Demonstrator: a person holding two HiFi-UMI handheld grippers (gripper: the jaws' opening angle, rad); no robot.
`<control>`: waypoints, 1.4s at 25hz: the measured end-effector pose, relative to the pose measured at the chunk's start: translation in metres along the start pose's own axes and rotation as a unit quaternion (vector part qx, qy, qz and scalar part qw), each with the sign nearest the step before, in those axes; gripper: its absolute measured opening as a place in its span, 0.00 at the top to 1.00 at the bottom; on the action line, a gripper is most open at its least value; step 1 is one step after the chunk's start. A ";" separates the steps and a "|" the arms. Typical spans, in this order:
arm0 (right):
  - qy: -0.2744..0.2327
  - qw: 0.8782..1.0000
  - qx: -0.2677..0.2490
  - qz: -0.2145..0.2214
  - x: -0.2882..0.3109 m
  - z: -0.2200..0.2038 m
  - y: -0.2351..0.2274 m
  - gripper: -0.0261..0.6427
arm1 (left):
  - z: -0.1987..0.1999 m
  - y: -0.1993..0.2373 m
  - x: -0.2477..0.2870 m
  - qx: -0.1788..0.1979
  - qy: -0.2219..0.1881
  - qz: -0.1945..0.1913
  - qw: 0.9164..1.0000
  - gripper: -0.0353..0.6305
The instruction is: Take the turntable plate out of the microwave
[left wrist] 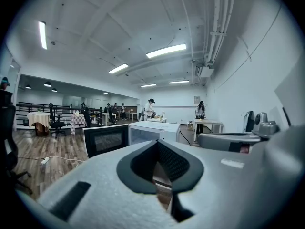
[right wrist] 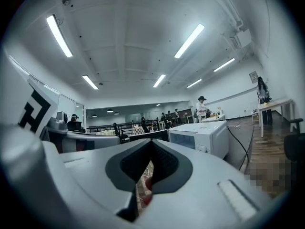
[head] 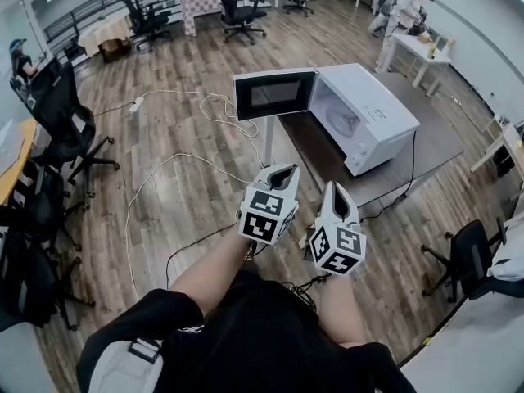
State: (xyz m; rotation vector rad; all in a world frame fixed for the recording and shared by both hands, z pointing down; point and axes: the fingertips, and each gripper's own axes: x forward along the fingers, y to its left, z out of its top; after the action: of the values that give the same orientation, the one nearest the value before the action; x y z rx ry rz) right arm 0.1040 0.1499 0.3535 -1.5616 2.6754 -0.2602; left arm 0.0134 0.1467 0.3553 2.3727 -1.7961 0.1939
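A white microwave [head: 370, 113] stands on a dark low table [head: 426, 150] ahead of me, its door [head: 274, 93] swung open to the left. Inside the cavity the glass turntable plate [head: 340, 121] shows faintly. Both grippers are held side by side well short of the table, above the wooden floor. My left gripper [head: 284, 173] is shut with nothing in it, and so is my right gripper [head: 336, 189]. The left gripper view looks over its closed jaws [left wrist: 157, 144] at the microwave [left wrist: 155, 130] and door [left wrist: 106, 140]. In the right gripper view the microwave [right wrist: 202, 136] lies beyond that gripper [right wrist: 151, 144].
White and black cables [head: 176, 166] trail over the floor left of the table. Black office chairs [head: 70, 129] stand at the left, another chair [head: 467, 256] at the right. A person [head: 401, 15] works at a white table [head: 422, 51] behind the microwave.
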 end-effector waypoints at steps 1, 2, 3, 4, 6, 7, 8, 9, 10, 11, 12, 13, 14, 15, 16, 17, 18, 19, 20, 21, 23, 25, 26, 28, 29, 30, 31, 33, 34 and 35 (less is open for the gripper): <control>0.001 1.000 -0.001 -0.002 0.002 -0.001 -0.002 0.95 | 0.000 0.000 0.004 0.001 0.001 -0.002 1.000 0.93; 0.002 1.000 -0.002 -0.004 0.004 -0.001 -0.005 0.95 | -0.001 0.000 0.008 0.001 0.001 -0.004 1.000 0.93; 0.003 1.000 -0.003 -0.005 0.007 -0.002 -0.007 0.95 | -0.001 0.001 0.013 0.002 0.002 -0.006 1.000 0.93; 0.003 1.000 -0.005 -0.007 0.011 -0.003 -0.010 0.95 | -0.002 0.002 0.018 0.002 0.002 -0.008 1.000 0.93; 0.004 1.000 -0.008 -0.011 0.019 -0.004 -0.015 0.95 | -0.003 0.004 0.028 0.004 0.002 -0.012 1.000 0.93; 0.004 1.000 -0.008 -0.013 0.024 -0.004 -0.018 0.95 | -0.002 0.005 0.033 0.006 0.002 -0.013 1.000 0.93; 0.004 1.000 -0.009 -0.015 0.028 -0.003 -0.021 0.95 | -0.001 0.006 0.038 0.008 0.001 -0.015 1.000 0.93; 0.003 1.000 -0.010 -0.017 0.033 -0.002 -0.024 0.95 | 0.001 0.008 0.044 0.009 0.000 -0.018 1.000 0.93; 0.002 1.000 -0.012 -0.018 0.039 -0.001 -0.026 0.95 | 0.002 0.010 0.050 0.010 -0.001 -0.020 1.000 0.93; 0.001 1.000 -0.016 -0.020 0.044 0.000 -0.028 0.95 | 0.004 0.013 0.056 0.010 -0.001 -0.022 1.000 0.93; 0.001 1.000 -0.020 -0.021 0.051 0.002 -0.029 0.95 | 0.006 0.017 0.063 0.010 -0.001 -0.023 1.000 0.93; 0.002 1.000 -0.022 -0.022 0.057 0.002 -0.030 0.95 | 0.008 0.021 0.069 0.009 -0.001 -0.023 1.000 0.93; 0.004 0.999 -0.023 -0.023 0.063 0.002 -0.031 0.95 | 0.009 0.026 0.075 0.008 -0.001 -0.023 1.000 0.93; 0.006 0.999 -0.022 -0.024 0.068 0.002 -0.032 0.95 | 0.010 0.030 0.081 0.005 0.001 -0.023 1.000 0.93; 0.008 0.999 -0.021 -0.026 0.073 0.002 -0.033 0.95 | 0.011 0.033 0.086 0.002 0.003 -0.025 1.000 0.93; 0.009 0.999 -0.020 -0.028 0.078 0.002 -0.036 0.95 | 0.012 0.036 0.092 0.000 0.004 -0.028 1.000 0.93; 0.010 0.999 -0.021 -0.031 0.084 0.003 -0.039 0.95 | 0.013 0.038 0.099 -0.002 0.006 -0.031 1.000 0.93; 0.011 0.999 -0.022 -0.034 0.090 0.004 -0.042 0.95 | 0.014 0.041 0.107 -0.002 0.008 -0.033 0.999 0.93; 0.012 0.999 -0.022 -0.037 0.097 0.004 -0.045 0.95 | 0.014 0.043 0.114 -0.003 0.010 -0.035 0.999 0.93; 0.014 0.999 -0.022 -0.040 0.103 0.004 -0.049 0.95 | 0.013 0.046 0.122 -0.003 0.013 -0.037 0.999 0.93; 0.018 0.999 -0.022 -0.044 0.115 0.004 -0.056 0.95 | 0.012 0.050 0.136 -0.004 0.019 -0.040 0.999 0.93; 0.022 0.998 -0.024 -0.050 0.127 0.004 -0.062 0.95 | 0.012 0.054 0.150 -0.005 0.023 -0.045 0.999 0.93; 0.023 0.998 -0.025 -0.052 0.133 0.004 -0.064 0.95 | 0.013 0.056 0.156 -0.006 0.025 -0.048 0.999 0.93; 0.025 0.998 -0.027 -0.056 0.147 0.005 -0.069 0.95 | 0.013 0.061 0.170 -0.007 0.028 -0.052 0.998 0.93; 0.026 0.998 -0.029 -0.059 0.153 0.006 -0.071 0.95 | 0.013 0.064 0.177 -0.007 0.030 -0.055 0.998 0.93; 0.026 0.997 -0.030 -0.061 0.159 0.007 -0.073 0.95 | 0.014 0.067 0.184 -0.007 0.032 -0.057 0.998 0.93; 0.027 0.997 -0.029 -0.062 0.165 0.008 -0.074 0.95 | 0.015 0.069 0.190 -0.007 0.033 -0.060 0.998 0.93; 0.027 0.997 -0.020 -0.064 0.175 0.010 -0.077 0.95 | 0.017 0.074 0.202 -0.007 0.034 -0.066 0.997 0.93; 0.027 0.997 -0.015 -0.066 0.181 0.011 -0.079 0.95 | 0.019 0.076 0.209 -0.006 0.035 -0.069 0.997 0.93; 0.028 0.997 -0.011 -0.068 0.186 0.012 -0.082 0.95 | 0.020 0.078 0.215 -0.005 0.035 -0.072 0.997 0.93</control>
State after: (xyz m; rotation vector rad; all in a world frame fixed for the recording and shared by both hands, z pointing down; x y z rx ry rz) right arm 0.0836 -0.0525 0.3656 -1.7714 2.6234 -0.2839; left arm -0.0030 -0.0808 0.3823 2.4437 -1.5837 0.2466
